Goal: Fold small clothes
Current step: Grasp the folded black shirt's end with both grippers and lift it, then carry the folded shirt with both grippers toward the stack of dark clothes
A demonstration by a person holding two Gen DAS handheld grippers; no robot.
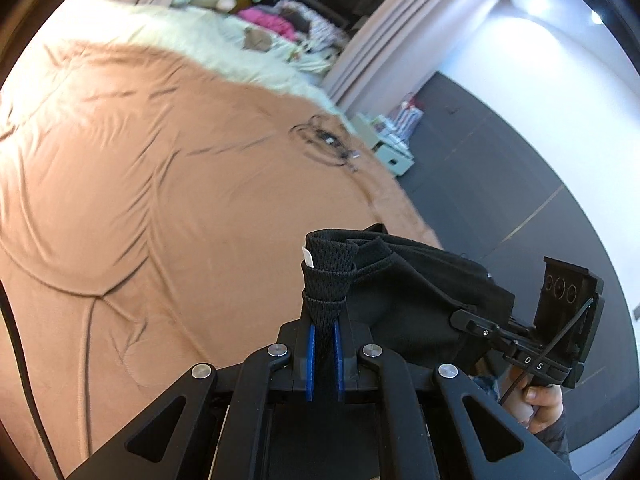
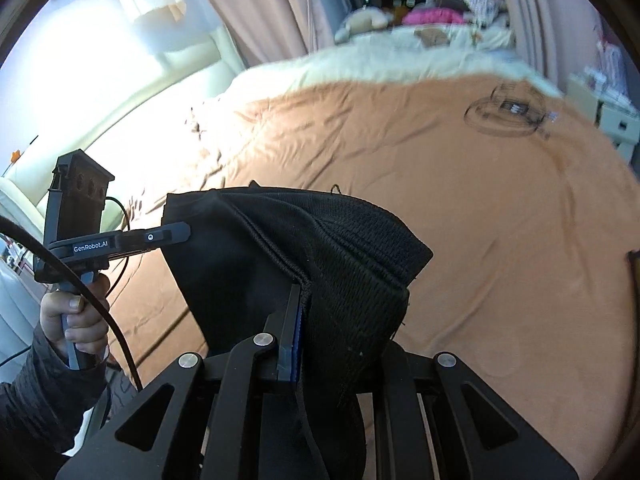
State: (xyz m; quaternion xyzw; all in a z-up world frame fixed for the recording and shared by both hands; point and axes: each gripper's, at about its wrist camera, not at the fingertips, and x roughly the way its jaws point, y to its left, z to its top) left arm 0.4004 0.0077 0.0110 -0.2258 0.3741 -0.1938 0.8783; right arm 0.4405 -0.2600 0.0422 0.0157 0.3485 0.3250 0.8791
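A small black mesh garment (image 1: pixel 404 284) hangs in the air between both grippers, above a tan bed cover (image 1: pixel 160 180). In the left wrist view my left gripper (image 1: pixel 324 320) is shut on its bunched waistband, with the blue pads (image 1: pixel 311 344) pressed on the fabric. My right gripper (image 1: pixel 458 315) grips the garment's other end, held by a person's hand (image 1: pixel 536 404). In the right wrist view my right gripper (image 2: pixel 306 304) is shut on the garment (image 2: pixel 344 248), whose cloth drapes over and hides one finger. The left gripper (image 2: pixel 182 234) bites the far corner there.
A coiled black cable with a small device (image 1: pixel 326 142) lies on the cover near the bed's right edge. A white fluffy blanket (image 1: pixel 208 40) and soft toys sit at the far end. Dark floor (image 1: pixel 500 184) and boxes (image 1: pixel 394 152) lie beside the bed.
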